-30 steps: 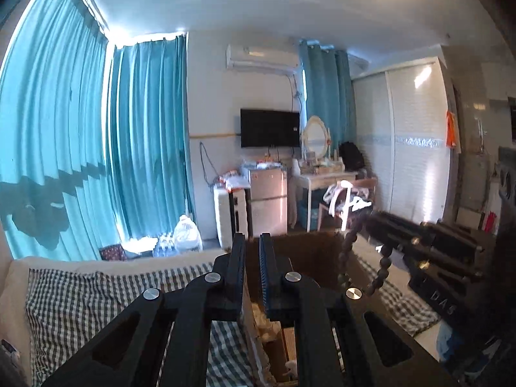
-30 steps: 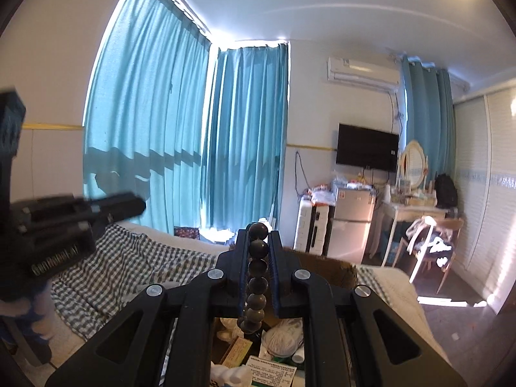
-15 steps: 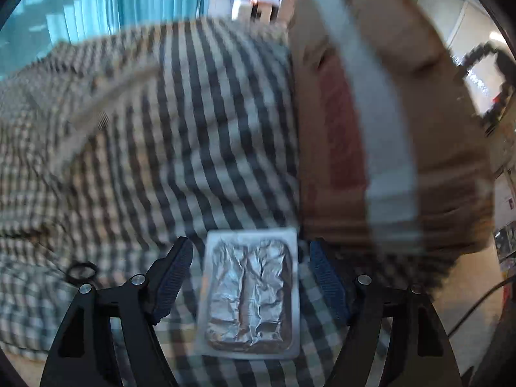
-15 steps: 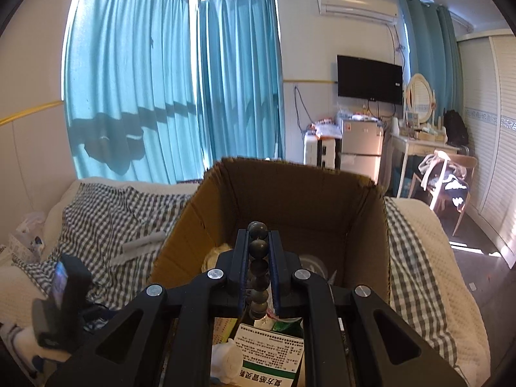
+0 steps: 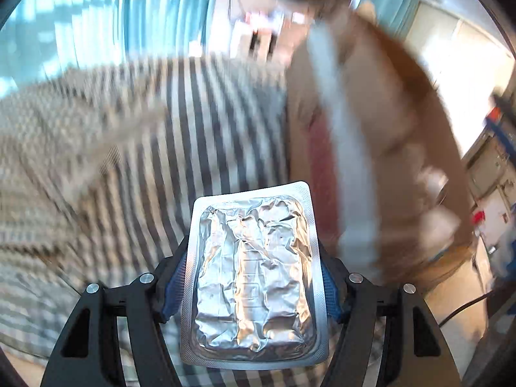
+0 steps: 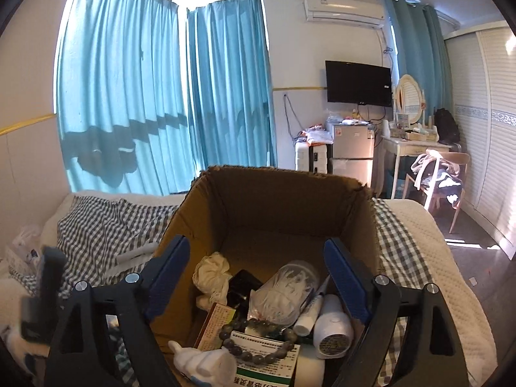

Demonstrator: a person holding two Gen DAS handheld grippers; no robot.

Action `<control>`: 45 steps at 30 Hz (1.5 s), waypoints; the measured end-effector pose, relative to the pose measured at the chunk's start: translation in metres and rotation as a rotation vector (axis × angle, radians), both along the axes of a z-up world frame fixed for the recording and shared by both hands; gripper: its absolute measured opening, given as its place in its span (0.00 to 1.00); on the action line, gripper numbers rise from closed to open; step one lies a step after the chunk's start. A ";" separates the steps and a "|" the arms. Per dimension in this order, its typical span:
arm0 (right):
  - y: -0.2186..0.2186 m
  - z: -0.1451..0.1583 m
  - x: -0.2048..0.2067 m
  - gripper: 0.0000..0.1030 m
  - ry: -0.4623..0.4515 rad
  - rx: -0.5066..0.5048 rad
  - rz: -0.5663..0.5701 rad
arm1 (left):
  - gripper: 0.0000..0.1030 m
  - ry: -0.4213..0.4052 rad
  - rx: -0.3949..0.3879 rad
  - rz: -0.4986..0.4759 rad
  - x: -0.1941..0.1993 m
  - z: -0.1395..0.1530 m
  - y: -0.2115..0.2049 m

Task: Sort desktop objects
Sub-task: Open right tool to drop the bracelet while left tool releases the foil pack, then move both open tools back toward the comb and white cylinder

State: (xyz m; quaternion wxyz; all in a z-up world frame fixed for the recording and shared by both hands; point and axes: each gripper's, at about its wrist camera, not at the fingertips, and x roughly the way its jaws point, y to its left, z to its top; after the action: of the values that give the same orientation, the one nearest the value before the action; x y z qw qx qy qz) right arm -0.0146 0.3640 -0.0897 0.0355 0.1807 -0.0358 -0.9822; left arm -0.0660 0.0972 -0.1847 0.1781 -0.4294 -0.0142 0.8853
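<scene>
A silver foil blister pack [image 5: 254, 277] sits between the blue pads of my left gripper [image 5: 253, 258]. The jaws are closing and press on its two long edges. The pack looks sharp while the checked cloth [image 5: 193, 129] behind it is blurred. My right gripper [image 6: 256, 245] hangs over the brown cardboard box [image 6: 283, 206], its jaws opening wide with nothing between them. A grey bead bracelet [image 6: 258, 358] lies loose inside the box on a green and white medicine carton [image 6: 264, 374].
The box also holds a white cloth [image 6: 213, 274], a bag of cotton swabs [image 6: 283, 293], a small tube and a white hair dryer [image 6: 332, 329]. It stands on a bed with a checked cover [image 6: 106, 225]. In the left wrist view the box's taped side [image 5: 371, 113] rises at the right.
The right gripper lowered over the box and opened, and the bead bracelet dropped in. The left gripper swung down to the bed, opened around the foil pack, then closed onto it.
</scene>
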 end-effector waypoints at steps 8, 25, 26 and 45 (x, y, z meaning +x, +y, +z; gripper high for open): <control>0.020 0.025 0.028 0.86 0.085 0.031 -0.091 | 0.67 0.282 0.066 -0.111 0.022 0.117 0.044; 0.087 0.052 0.065 0.86 0.142 -0.155 -0.192 | 0.97 0.380 0.082 -0.129 0.011 0.142 0.114; 0.085 0.054 0.066 0.86 0.142 -0.162 -0.188 | 1.00 0.403 0.090 -0.117 0.015 0.143 0.110; -0.036 0.126 0.109 0.37 0.206 -0.092 0.013 | 1.00 0.853 -0.064 0.087 0.112 0.239 -0.006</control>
State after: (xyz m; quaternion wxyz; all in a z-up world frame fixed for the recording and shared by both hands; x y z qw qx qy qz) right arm 0.0947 0.3275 0.0360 0.0536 0.0774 -0.0759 -0.9927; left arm 0.0456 0.0908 0.0538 0.1169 -0.0292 0.0703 0.9902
